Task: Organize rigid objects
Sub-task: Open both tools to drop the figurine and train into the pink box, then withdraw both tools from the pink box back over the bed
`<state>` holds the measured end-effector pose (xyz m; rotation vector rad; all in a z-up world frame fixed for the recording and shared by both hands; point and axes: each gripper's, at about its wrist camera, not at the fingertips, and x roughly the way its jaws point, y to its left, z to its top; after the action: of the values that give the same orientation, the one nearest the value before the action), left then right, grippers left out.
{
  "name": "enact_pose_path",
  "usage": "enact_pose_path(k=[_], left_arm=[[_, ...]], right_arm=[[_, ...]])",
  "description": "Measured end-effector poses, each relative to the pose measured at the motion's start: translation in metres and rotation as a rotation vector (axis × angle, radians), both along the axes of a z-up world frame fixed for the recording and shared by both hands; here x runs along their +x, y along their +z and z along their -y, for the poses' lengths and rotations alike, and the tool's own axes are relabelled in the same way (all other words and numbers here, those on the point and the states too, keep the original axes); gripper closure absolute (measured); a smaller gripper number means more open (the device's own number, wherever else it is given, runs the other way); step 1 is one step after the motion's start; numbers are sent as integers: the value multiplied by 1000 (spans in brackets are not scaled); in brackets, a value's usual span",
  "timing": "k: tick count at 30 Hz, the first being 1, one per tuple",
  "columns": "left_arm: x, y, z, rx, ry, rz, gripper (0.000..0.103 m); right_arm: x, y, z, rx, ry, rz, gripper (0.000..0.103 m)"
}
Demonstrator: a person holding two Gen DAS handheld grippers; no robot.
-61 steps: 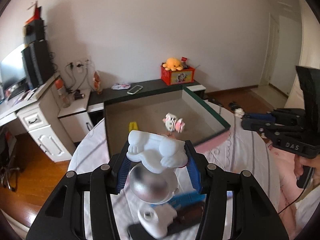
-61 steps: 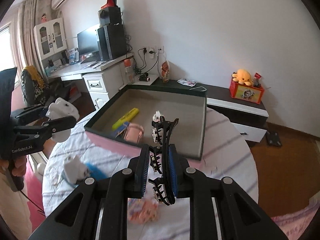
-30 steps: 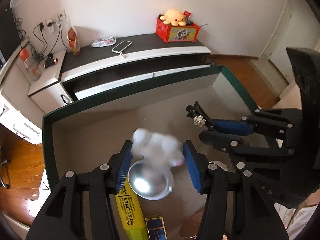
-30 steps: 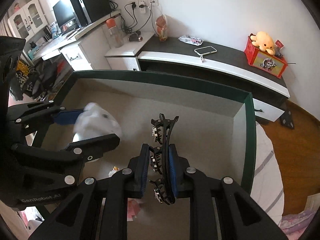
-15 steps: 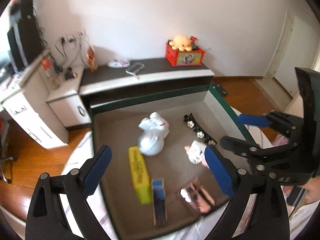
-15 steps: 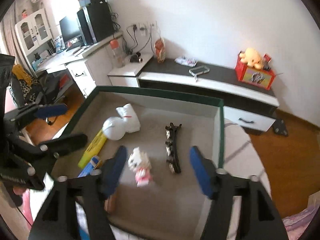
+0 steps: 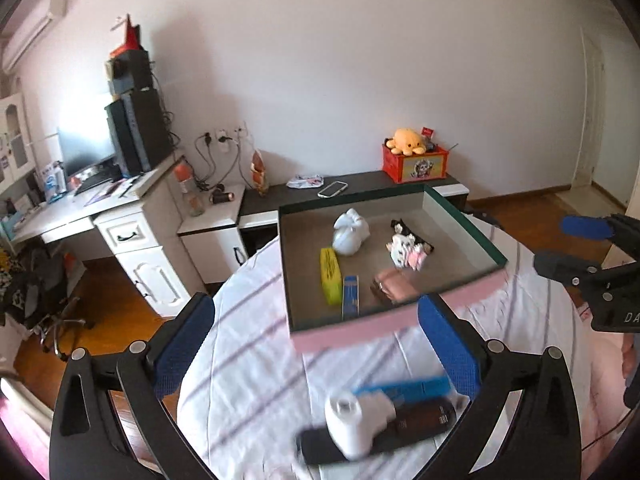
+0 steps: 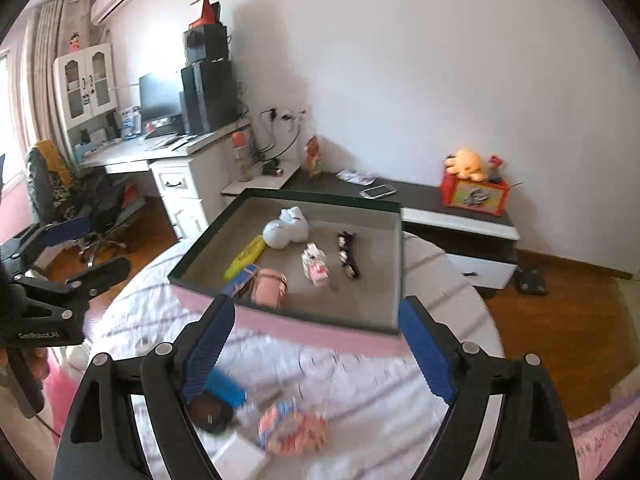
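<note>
Released hair clip [image 8: 347, 255] lies pointing away.

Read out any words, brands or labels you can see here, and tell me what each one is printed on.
"GenRobot.AI": on the black body of the left tool, seen from the right wrist.
"DA", cut off at the frame edge: on the right tool, seen from the left wrist.
Print on the yellow highlighter, blue box and red box: too blurred to read.

Left gripper [image 7: 316, 348] jaws opening, nothing between them. Tray [image 7: 464, 216] on striped table [image 7: 248, 364] holds white figurine [image 7: 351, 232], yellow highlighter [image 7: 330, 276], hair clip [image 7: 412, 236].
</note>
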<state>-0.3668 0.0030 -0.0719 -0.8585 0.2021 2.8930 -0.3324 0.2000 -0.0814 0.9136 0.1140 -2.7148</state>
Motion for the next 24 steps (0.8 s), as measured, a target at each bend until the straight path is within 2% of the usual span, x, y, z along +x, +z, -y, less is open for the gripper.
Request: enact_pose_path(k=[8, 9, 10, 11, 14, 24], left_arm=[[78, -13, 2, 91, 45, -26, 0], [86, -15, 3, 96, 57, -22, 0], [91, -17, 4, 103, 58, -24, 0], [96, -18, 5, 111, 51, -22, 0], [103, -20, 7, 132, 24, -5, 0], [112, -27, 21, 147, 71, 15, 0]], right_arm=[[76, -5, -8, -52, -93, -62, 14], [84, -7, -9, -56, -108, -70, 13], [91, -9, -9, -61, -125, -74, 3], [96, -10, -9, -61, -136, -75, 0], [108, -12, -8, -68, -120, -84, 0], [125, -16, -6, -55, -130, -66, 0]])
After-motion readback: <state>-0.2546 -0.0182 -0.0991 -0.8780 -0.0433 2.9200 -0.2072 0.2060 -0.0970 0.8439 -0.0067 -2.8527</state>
